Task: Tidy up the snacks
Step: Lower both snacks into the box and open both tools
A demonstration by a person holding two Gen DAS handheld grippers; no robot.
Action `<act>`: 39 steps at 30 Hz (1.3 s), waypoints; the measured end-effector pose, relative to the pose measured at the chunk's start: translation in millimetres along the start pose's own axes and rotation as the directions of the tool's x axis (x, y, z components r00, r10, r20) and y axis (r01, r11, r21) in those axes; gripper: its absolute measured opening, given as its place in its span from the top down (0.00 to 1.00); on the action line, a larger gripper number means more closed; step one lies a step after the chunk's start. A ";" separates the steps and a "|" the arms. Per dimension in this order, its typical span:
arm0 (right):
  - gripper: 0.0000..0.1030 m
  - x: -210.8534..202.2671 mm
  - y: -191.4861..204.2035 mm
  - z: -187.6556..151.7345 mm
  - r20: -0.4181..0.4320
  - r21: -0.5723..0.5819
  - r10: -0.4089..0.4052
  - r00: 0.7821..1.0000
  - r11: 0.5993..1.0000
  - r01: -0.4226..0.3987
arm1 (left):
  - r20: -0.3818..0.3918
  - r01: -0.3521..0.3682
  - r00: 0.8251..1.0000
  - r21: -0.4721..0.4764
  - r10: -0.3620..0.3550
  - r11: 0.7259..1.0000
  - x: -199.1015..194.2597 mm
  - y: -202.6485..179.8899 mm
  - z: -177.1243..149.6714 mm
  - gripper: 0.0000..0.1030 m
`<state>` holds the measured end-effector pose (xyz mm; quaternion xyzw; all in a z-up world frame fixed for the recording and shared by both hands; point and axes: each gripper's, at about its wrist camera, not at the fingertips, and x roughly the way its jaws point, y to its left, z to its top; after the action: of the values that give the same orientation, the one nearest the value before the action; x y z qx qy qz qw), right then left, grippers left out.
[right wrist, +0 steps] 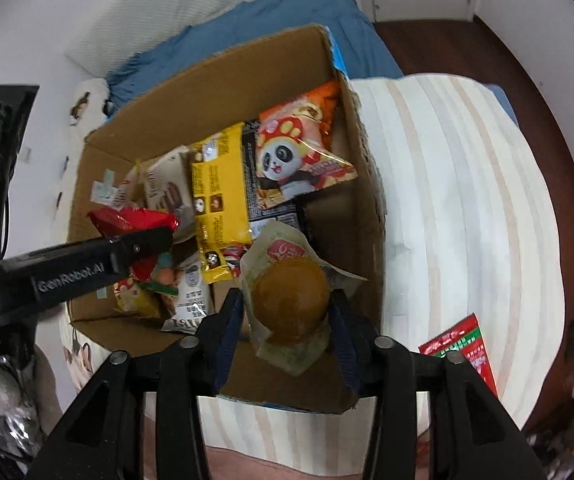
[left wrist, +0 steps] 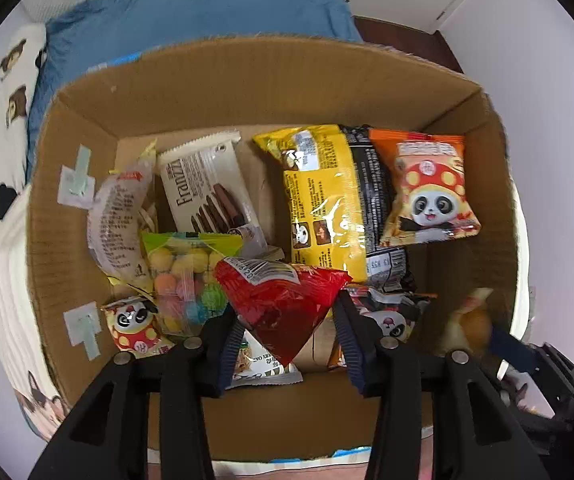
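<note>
An open cardboard box (left wrist: 247,92) holds several snack packs. My left gripper (left wrist: 285,320) is shut on a red snack packet (left wrist: 283,300) and holds it over the box's near part. It also shows in the right wrist view (right wrist: 143,240), with the red packet (right wrist: 135,218) in it. My right gripper (right wrist: 285,312) is shut on a wrapped brown bun (right wrist: 291,296), above the box's near right corner (right wrist: 339,392). The bun shows blurred in the left wrist view (left wrist: 471,324). Inside lie a yellow pack (left wrist: 323,200), a panda pack (left wrist: 427,188), a wafer pack (left wrist: 207,188) and a bag of coloured balls (left wrist: 191,280).
The box stands on a white striped round table (right wrist: 467,220). A red packet (right wrist: 467,344) lies on the table right of the box. A blue blanket (left wrist: 207,12) and a bear-print pillow (left wrist: 3,120) lie behind. Dark floor (right wrist: 487,52) is beyond the table.
</note>
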<state>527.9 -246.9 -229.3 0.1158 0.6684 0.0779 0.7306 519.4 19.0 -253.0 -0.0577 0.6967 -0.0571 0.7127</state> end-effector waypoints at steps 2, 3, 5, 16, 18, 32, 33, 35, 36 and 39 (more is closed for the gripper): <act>0.16 -2.1 3.4 0.6 -0.008 -0.005 -0.018 1.000 1.000 0.018 | -0.001 -0.007 1.000 -0.004 0.007 1.000 2.8 3.9 3.0 0.28; 0.15 -2.1 5.7 0.7 -0.013 -0.008 -0.014 1.000 1.000 0.014 | 0.002 -0.012 1.000 -0.001 0.012 1.000 3.4 5.2 3.7 0.12; 0.13 0.5 9.9 1.2 -0.024 -0.022 -0.036 0.999 0.999 0.035 | 0.012 -0.020 1.000 -0.005 0.021 1.000 3.2 9.4 3.3 0.11; 0.06 -0.8 21.8 -1.1 -0.008 -0.059 -0.101 0.995 0.993 0.100 | 0.047 -0.023 0.999 -0.026 0.024 0.999 -12.3 28.8 -23.3 0.11; 0.05 -3.2 23.1 -2.9 0.001 -0.063 -0.107 0.994 0.992 0.107 | 0.061 -0.020 0.998 -0.032 0.022 0.999 -18.2 31.6 -30.3 0.11; 0.04 -49.9 39.4 -48.9 0.168 -0.125 -0.126 0.978 0.981 0.148 | 0.288 -0.044 0.956 -0.053 0.058 0.998 -80.7 44.4 -115.5 0.11; 0.04 -54.6 41.2 -54.2 0.183 -0.129 -0.123 0.975 0.981 0.147 | 0.310 -0.047 0.949 -0.054 0.061 0.997 -87.7 45.1 -121.6 0.11; 0.04 -65.3 43.0 -66.4 0.216 -0.135 -0.112 0.970 0.980 0.143 | 0.351 -0.056 0.934 -0.056 0.072 0.997 -98.5 45.2 -136.3 0.11; 0.04 -69.2 44.1 -72.1 0.227 -0.137 -0.107 0.968 0.981 0.141 | 0.371 -0.061 0.925 -0.058 0.079 0.996 -103.9 44.3 -144.3 0.11; 0.04 -81.0 45.5 -89.6 0.263 -0.143 -0.089 0.961 0.981 0.130 | 0.427 -0.073 0.900 -0.058 0.091 0.996 -119.9 41.7 -165.8 0.11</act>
<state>433.1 -219.1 -146.3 0.0290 0.5659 0.0748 0.8205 350.9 79.1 -145.2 -0.0540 0.5257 0.0013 0.8489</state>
